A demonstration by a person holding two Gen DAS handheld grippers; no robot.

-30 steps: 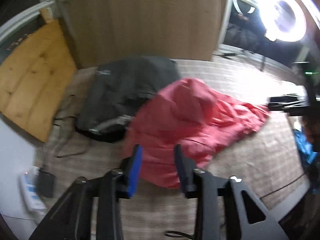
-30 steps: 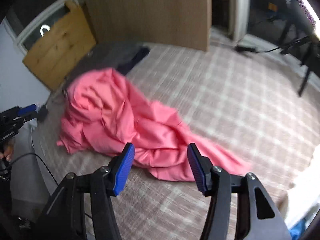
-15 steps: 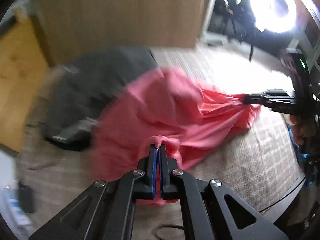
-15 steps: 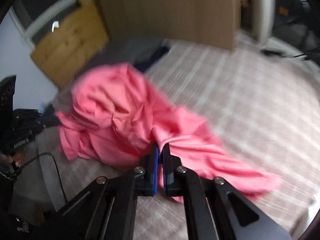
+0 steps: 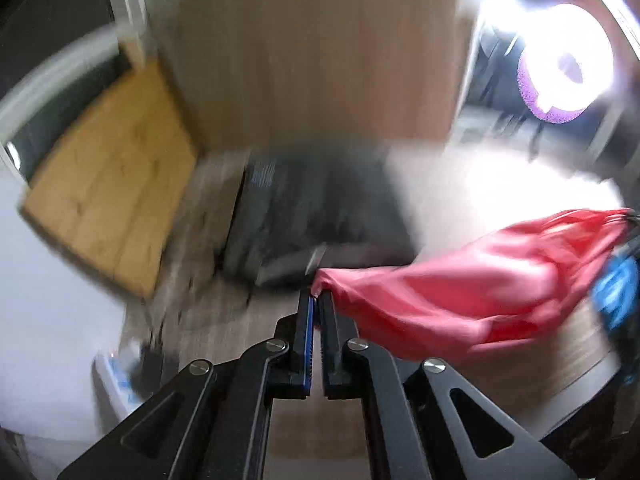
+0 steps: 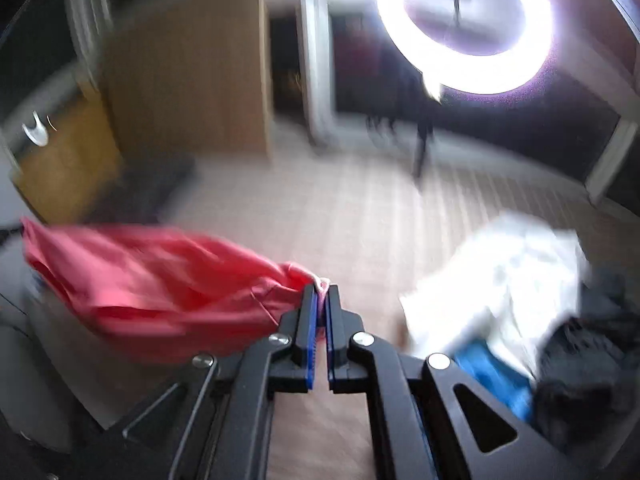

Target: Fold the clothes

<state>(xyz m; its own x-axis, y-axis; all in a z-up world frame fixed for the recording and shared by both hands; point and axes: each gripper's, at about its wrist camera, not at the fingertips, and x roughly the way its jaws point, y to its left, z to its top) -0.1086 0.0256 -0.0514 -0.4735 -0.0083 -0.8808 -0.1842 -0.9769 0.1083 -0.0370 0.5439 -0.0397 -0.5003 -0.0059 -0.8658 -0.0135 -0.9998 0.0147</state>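
Between both tools, pink garment [image 5: 460, 296] now hangs lifted, stretched.

Ring light [image 6: 466, 24] glaring on a dark stand, seen too as a bright blur in the left view [image 5: 566, 68]. Tall wood panel [image 5: 316, 56] upright at the back, a paler pine board [image 5: 108, 176] leaning beside it, and a dark bag [image 5: 316, 224] lying on the striped rug [image 6: 360, 216] in front of the panel. White cloth [image 6: 508, 276], something blue [image 6: 496, 380] and a dark heap [image 6: 588, 364] bunched close together at the right, all blurred; a white power strip [image 5: 116, 376] by the wall.
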